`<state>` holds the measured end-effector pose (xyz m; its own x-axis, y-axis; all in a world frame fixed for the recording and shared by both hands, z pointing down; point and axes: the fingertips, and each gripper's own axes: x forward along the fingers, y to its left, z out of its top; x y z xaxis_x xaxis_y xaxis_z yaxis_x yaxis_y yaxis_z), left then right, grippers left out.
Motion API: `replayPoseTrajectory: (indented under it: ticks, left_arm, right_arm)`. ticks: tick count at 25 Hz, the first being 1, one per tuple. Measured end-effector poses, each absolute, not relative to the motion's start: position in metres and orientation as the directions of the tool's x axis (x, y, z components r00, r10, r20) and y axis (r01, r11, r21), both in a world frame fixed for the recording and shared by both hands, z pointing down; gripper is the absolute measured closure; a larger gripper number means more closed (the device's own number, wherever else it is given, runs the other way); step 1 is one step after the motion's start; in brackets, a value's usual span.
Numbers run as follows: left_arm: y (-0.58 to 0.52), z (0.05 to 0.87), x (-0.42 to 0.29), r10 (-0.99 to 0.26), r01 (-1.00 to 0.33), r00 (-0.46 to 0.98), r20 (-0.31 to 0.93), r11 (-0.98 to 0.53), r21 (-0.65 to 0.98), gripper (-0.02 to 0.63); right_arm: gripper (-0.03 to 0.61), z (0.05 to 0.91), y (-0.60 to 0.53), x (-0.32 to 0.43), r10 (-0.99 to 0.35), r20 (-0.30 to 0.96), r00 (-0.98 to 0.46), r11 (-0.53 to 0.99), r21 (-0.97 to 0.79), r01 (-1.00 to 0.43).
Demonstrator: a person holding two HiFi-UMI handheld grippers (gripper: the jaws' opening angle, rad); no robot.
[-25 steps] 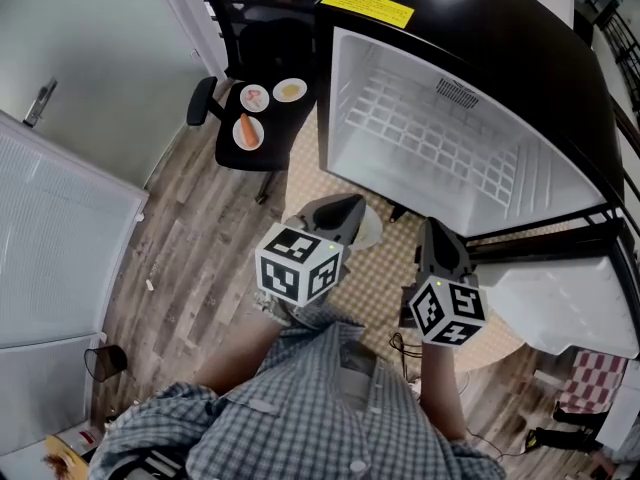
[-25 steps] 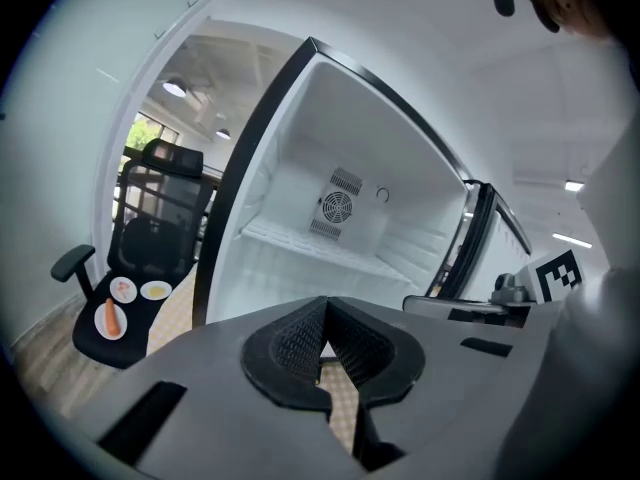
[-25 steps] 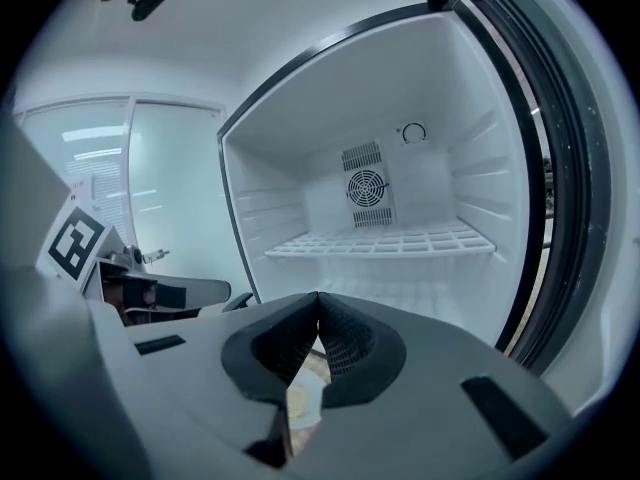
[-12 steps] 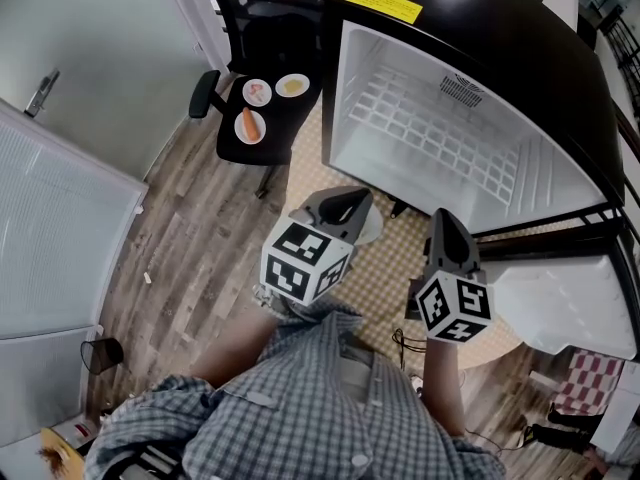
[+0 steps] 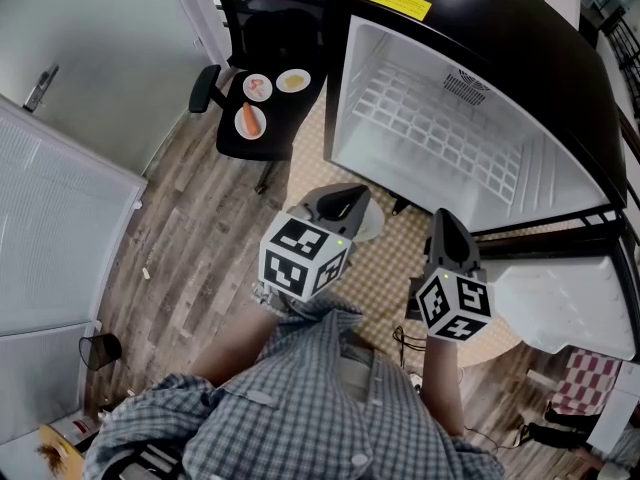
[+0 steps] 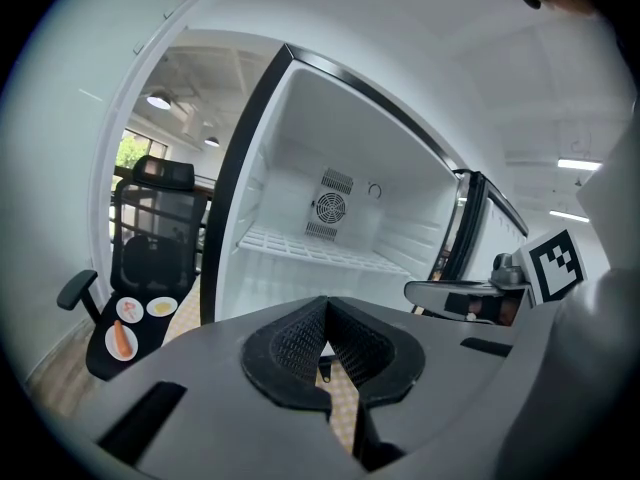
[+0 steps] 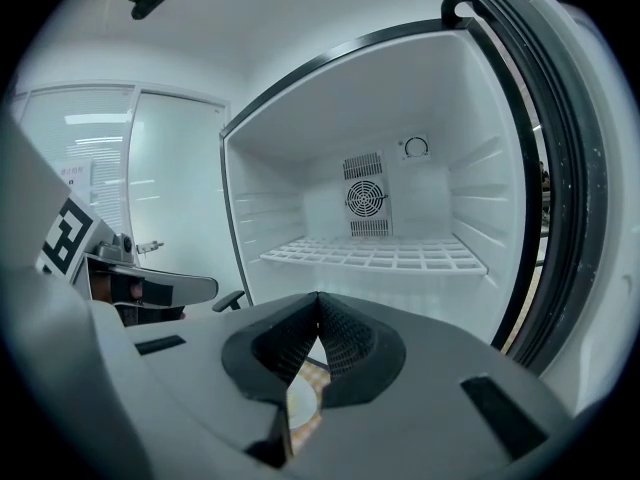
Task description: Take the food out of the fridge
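The fridge (image 5: pixel 440 138) stands open, its white inside bare but for an empty wire shelf (image 7: pixel 380 253). Three plates of food rest on a black office chair (image 5: pixel 262 128) left of the fridge: one with a carrot (image 5: pixel 250 120), two others (image 5: pixel 258 88) (image 5: pixel 293 81) behind it. The same plates (image 6: pixel 128 326) show low at the left in the left gripper view. My left gripper (image 5: pixel 340 208) and right gripper (image 5: pixel 442 230) hover side by side in front of the fridge, both shut and empty, pointing at its opening.
The fridge door (image 5: pixel 560 298) hangs open at the right. A checkered mat (image 5: pixel 390 258) lies before the fridge with a white plate (image 5: pixel 372 228) on it, under the left gripper. A white door (image 5: pixel 60 238) and a small black bin (image 5: pixel 98 350) are at the left.
The head view has shifted a little. Both grippers keep their place in front of the fridge and stay shut.
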<state>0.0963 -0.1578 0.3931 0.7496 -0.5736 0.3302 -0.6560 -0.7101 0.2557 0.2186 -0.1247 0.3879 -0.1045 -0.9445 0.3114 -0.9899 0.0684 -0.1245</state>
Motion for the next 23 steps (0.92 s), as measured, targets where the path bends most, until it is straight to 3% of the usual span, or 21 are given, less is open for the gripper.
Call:
replayPoseTrajectory:
  ticks: [23]
  left_arm:
    - [-0.1548,0.3947,0.1001,-0.564,-0.649,0.754,0.336,-0.719,0.251,0.609]
  right_arm:
    - [0.569,0.3917,-0.123,0.2128,-0.94,0.317,-0.129,0.095,-0.121,-0.988]
